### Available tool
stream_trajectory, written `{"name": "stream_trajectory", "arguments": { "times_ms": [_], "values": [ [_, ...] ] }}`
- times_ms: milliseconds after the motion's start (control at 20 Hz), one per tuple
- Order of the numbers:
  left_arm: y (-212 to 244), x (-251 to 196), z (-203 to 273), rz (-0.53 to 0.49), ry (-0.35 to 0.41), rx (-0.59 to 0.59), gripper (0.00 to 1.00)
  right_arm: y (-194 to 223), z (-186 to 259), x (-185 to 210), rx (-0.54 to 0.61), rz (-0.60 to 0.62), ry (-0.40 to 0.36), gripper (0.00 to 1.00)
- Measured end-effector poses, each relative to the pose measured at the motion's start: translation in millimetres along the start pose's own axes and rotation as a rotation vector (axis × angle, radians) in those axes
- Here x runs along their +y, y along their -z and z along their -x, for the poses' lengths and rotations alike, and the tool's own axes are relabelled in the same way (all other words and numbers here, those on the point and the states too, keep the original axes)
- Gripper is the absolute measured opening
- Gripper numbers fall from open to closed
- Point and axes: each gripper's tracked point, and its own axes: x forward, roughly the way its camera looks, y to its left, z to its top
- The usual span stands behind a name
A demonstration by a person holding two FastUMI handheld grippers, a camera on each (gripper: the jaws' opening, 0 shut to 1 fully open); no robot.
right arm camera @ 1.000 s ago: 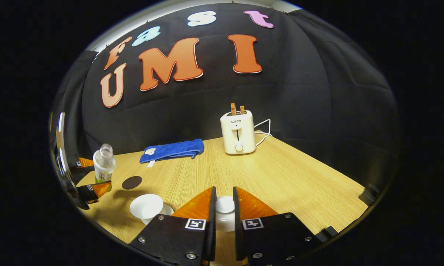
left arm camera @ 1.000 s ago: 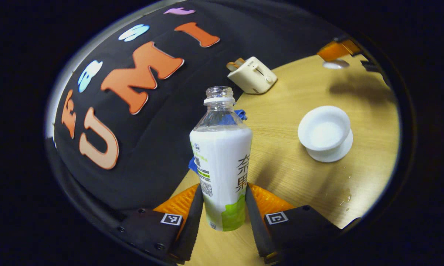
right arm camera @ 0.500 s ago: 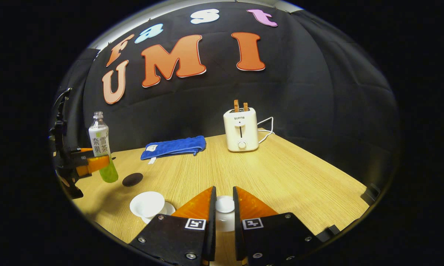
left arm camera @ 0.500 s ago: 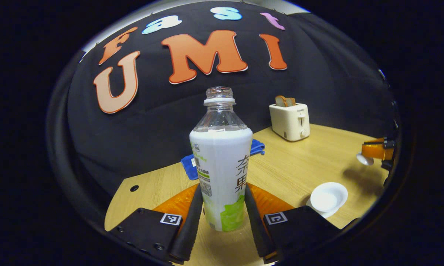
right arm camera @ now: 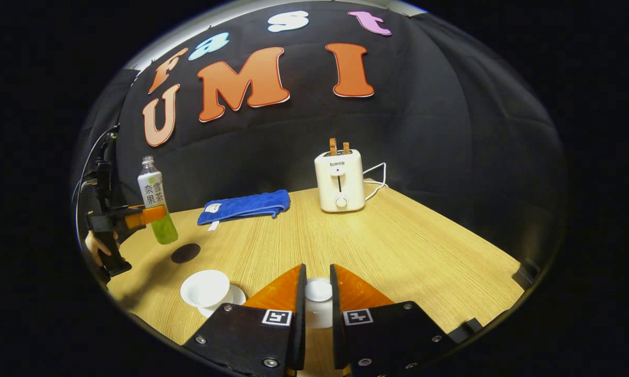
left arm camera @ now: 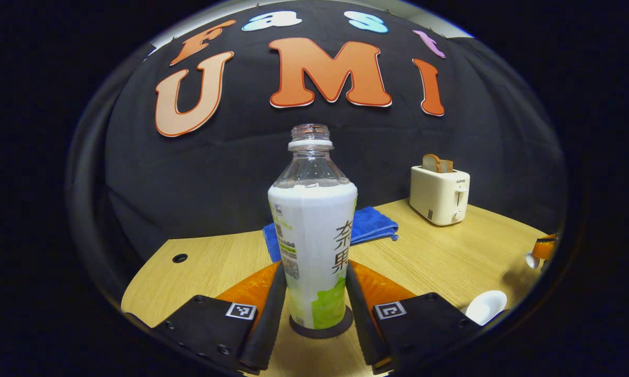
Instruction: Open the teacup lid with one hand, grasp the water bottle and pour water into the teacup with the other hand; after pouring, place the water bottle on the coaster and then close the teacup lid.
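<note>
The left tongs [left arm camera: 314, 293] grip the water bottle [left arm camera: 312, 246] upright above the dark coaster [left arm camera: 319, 330], ready to set it down without spilling. The right tongs [right arm camera: 317, 293] pinch the lid [right arm camera: 318, 289] by its knob, near the open teacup [right arm camera: 205, 289] to their left.

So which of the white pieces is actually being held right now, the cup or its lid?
The lid, pinched by the right gripper above the table. The open teacup sits apart on its saucer.
</note>
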Motion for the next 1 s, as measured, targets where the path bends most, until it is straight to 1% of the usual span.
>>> {"name": "stream_trajectory", "arguments": {
  "times_ms": [50, 100, 200, 250, 300, 350, 600, 700, 1000],
  "values": [
    [1, 0, -5, 0.011, 0.001, -0.006, 0.68, 2, -2, -2, 0.002, 0.006, 0.009, 0.17],
    [4, -1, -8, 0.019, 0.003, -0.005, 0.67, 2, -3, -3, 0.005, 0.012, 0.013, 0.22],
    [12, 2, -14, 0.023, 0.001, 0.008, 0.67, 4, -4, -4, 0.013, 0.007, 0.013, 0.22],
    [15, 3, -18, 0.029, 0.0, 0.012, 0.7, 6, -5, -4, 0.017, 0.006, 0.015, 0.22],
    [19, 4, -22, 0.036, -0.003, 0.015, 0.67, 7, -6, -5, 0.022, 0.008, 0.018, 0.22],
    [23, 5, -25, 0.039, -0.005, 0.022, 0.69, 8, -8, -6, 0.025, 0.009, 0.021, 0.22],
    [44, 9, -35, 0.068, -0.008, 0.059, 0.67, 5, -6, -9, 0.018, 0.008, 0.031, 0.22],
    [47, 7, -36, 0.081, -0.003, 0.068, 0.67, 5, -7, -11, 0.019, 0.007, 0.037, 0.22],
    [48, 9, -33, 0.083, -0.006, 0.073, 0.7, 6, -6, -10, 0.026, 0.008, 0.036, 0.22]
  ]
}}
